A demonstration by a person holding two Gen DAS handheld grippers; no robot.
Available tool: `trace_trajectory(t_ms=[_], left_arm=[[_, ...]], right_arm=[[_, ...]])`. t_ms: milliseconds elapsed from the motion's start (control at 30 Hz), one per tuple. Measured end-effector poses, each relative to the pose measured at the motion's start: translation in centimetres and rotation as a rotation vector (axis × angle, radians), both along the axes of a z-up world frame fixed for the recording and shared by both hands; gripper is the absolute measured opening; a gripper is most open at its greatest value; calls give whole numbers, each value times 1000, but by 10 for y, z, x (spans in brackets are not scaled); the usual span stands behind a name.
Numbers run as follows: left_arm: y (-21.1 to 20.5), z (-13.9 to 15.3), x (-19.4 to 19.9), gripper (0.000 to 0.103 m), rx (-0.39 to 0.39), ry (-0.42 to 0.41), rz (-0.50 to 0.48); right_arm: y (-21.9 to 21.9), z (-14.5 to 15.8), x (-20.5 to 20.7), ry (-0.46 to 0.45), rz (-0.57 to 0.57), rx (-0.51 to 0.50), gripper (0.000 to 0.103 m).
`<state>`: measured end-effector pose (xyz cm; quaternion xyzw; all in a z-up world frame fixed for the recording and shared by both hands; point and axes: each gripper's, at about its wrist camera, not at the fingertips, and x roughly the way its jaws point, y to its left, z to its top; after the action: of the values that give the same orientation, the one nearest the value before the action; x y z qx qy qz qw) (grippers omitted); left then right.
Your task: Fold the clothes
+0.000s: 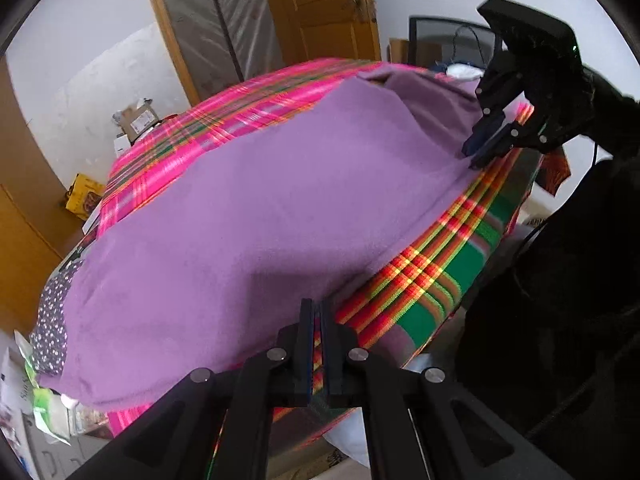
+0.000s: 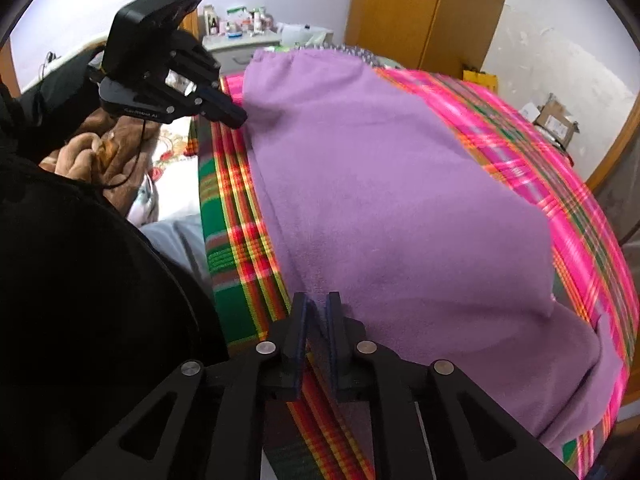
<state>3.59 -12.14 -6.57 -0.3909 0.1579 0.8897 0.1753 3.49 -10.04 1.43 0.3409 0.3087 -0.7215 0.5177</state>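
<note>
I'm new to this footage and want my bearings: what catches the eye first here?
A large purple garment lies spread across most of a bright pink, green and red plaid cover on a bed. The left gripper sits shut at the garment's near edge toward one end, and the right gripper sits at the same edge toward the other end, its jaws slightly parted.

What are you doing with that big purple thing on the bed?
A person in dark sleeves holds a two-finger gripper in each hand and is folding a purple fleece garment spread over a bright plaid blanket. The left gripper is shut at the garment's near edge. The right gripper, jaws slightly apart, sits at the same edge further along. Whether either has pinched the fabric is hard to tell.
</note>
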Motion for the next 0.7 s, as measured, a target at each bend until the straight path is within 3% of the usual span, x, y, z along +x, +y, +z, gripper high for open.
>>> trace_trajectory(t_ms=[100, 167, 267, 333, 433, 567, 700], left_arm=[[-20, 10, -4, 3, 97, 45, 100], [-33, 12, -3, 3, 127, 50, 213], [-58, 1, -14, 3, 141, 15, 367], [-74, -11, -17, 3, 144, -29, 445], [-98, -10, -7, 3, 229, -19, 519], [-140, 1, 6, 4, 337, 62, 697], [-196, 1, 19, 15, 502, 84, 923]], right_arm=[[-3, 6, -1, -6, -12, -62, 23], [-9, 8, -3, -14, -26, -102, 23], [-25, 1, -7, -41, -47, -133, 23], [-33, -12, -8, -71, -39, -94, 22], [-36, -15, -6, -76, -17, -71, 21], [-26, 1, -23, -89, -95, -160, 21], [-19, 11, -42, -110, -190, -218, 21]])
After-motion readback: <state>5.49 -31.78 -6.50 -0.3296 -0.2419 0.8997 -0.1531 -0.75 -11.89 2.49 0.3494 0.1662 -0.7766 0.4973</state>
